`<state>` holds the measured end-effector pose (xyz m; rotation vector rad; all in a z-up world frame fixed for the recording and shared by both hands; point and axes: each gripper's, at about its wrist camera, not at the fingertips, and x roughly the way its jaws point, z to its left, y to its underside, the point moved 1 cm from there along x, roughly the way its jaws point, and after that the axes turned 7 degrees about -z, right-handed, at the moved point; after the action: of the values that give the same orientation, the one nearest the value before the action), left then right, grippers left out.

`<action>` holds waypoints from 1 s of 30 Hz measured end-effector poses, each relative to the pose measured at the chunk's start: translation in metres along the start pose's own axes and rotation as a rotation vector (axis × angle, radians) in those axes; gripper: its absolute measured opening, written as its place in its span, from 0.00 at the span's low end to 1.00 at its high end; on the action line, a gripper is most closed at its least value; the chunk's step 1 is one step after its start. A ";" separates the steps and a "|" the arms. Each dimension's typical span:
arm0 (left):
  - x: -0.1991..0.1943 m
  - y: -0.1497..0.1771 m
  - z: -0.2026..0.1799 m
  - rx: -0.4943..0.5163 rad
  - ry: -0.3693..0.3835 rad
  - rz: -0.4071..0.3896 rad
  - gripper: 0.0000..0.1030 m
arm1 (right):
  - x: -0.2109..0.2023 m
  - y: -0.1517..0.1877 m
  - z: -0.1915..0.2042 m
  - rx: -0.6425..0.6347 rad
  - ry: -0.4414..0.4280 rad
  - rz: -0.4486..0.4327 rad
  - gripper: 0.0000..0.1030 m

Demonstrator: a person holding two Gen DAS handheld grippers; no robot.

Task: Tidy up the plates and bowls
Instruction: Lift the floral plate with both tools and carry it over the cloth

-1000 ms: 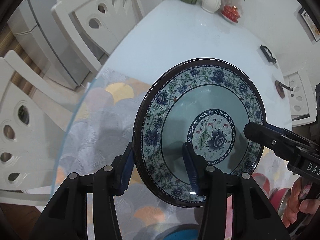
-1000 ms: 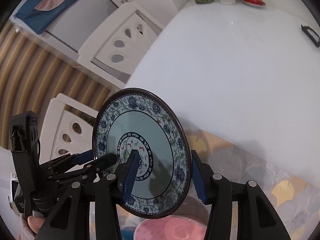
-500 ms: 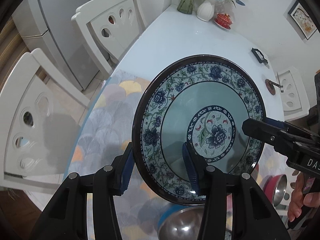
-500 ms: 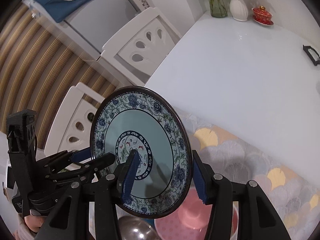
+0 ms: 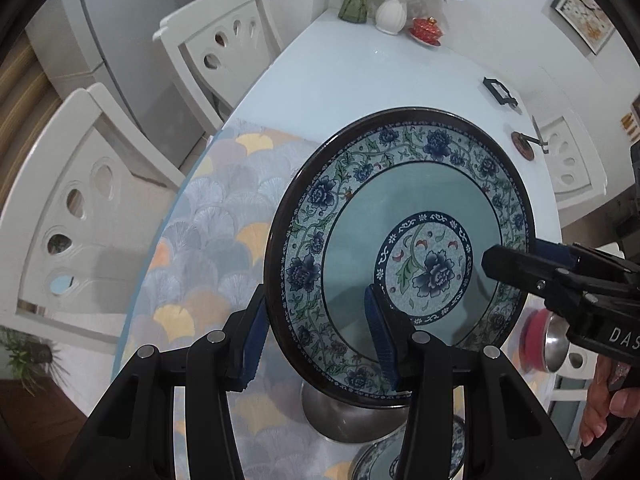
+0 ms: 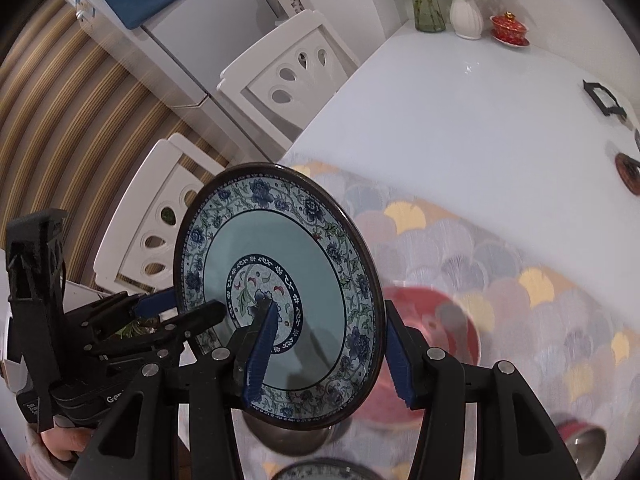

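Plate (image 5: 400,256), floral, held tilted above the table (image 5: 400,80), clamped at opposite rims by our left gripper (image 5: 316,340) and right gripper (image 6: 328,344); we keep both grips level while carrying it over the steel bowl (image 5: 352,420) below.

Free room: the white tabletop (image 6: 460,120) beyond the patterned mat (image 6: 500,240) is left bare across its middle. Obstacles: a steel bowl (image 5: 348,420) and a second patterned plate (image 5: 376,460) directly below; a red bowl (image 6: 436,332) to the right; vases (image 6: 466,16) and a red lidded cup (image 6: 509,26) at the far edge; white chairs (image 5: 216,40) along the left side.
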<state>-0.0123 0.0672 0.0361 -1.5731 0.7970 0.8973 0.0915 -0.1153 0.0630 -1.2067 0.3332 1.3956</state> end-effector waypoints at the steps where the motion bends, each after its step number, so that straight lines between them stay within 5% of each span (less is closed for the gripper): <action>1: -0.006 0.004 -0.003 0.011 -0.005 -0.008 0.43 | -0.004 0.005 0.001 0.003 0.003 -0.002 0.49; 30: -0.036 0.100 -0.046 0.098 0.079 0.091 0.43 | -0.065 0.115 -0.005 0.072 0.086 0.050 0.50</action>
<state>-0.1100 0.0060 0.0245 -1.5034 0.9615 0.8524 -0.0203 -0.1852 0.0615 -1.2080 0.4726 1.3658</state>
